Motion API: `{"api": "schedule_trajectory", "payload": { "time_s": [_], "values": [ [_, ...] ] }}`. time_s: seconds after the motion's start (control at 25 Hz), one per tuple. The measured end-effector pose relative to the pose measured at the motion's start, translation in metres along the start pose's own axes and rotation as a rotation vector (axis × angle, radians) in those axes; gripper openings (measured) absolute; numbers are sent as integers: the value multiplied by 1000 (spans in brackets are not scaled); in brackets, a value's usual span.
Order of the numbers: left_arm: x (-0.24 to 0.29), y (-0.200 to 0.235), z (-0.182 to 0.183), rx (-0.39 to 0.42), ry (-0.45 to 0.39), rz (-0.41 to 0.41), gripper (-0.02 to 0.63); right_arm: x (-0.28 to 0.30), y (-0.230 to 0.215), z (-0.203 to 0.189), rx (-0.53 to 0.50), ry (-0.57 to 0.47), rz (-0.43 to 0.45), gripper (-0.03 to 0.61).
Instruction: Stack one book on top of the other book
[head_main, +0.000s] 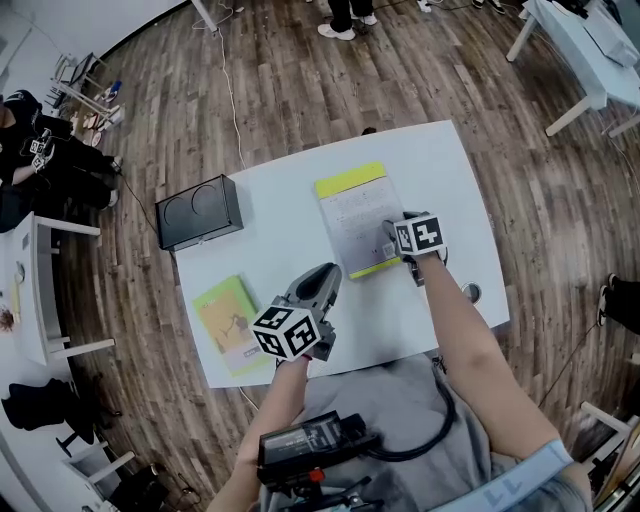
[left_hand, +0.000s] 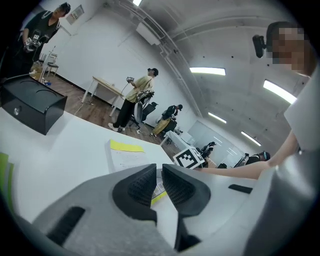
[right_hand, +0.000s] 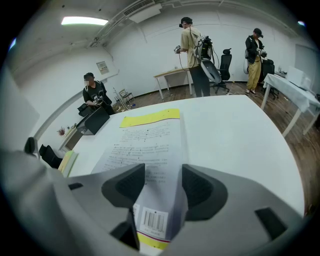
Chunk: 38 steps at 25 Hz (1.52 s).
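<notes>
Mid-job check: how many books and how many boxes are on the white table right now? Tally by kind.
Books: 2 (white book with yellow band; green book)
Boxes: 1 (black box)
Total: 3

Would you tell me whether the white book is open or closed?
Closed: the white book shows one whole cover, barcode up, with no pages spread.
</notes>
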<state>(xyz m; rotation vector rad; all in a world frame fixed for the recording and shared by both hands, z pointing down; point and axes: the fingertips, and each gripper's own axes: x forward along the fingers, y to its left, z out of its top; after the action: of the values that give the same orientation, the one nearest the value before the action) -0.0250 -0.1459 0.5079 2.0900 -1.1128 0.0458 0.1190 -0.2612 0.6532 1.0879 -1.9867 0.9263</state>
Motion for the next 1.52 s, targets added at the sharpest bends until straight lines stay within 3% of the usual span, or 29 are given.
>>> {"api": "schedule_trajectory", "payload": {
  "time_s": [0.16, 0.32, 0.4, 0.56, 0.84, 1.08, 1.52],
  "values": [
    [27, 12, 2, -5, 28, 45, 36, 2, 0, 0, -1, 0, 2, 244],
    [50, 37, -12, -65, 101, 147, 210, 2, 0, -2, 2, 3, 10, 244],
    [58, 52, -20, -83, 136, 216, 245, 2, 0, -2, 3, 3, 13, 244],
    [68, 80, -32, -126, 186, 352, 253, 3, 1, -2, 4, 6, 25, 244],
    [88, 103, -55, -129, 279, 487, 261, 3, 0, -4, 5, 21, 37, 244],
    [95, 107, -68, -72, 346, 547, 278, 2, 3, -2, 3, 23, 42, 244],
    [99, 104, -70, -44, 345, 556, 275, 2, 1, -4, 7, 24, 40, 244]
  ]
}}
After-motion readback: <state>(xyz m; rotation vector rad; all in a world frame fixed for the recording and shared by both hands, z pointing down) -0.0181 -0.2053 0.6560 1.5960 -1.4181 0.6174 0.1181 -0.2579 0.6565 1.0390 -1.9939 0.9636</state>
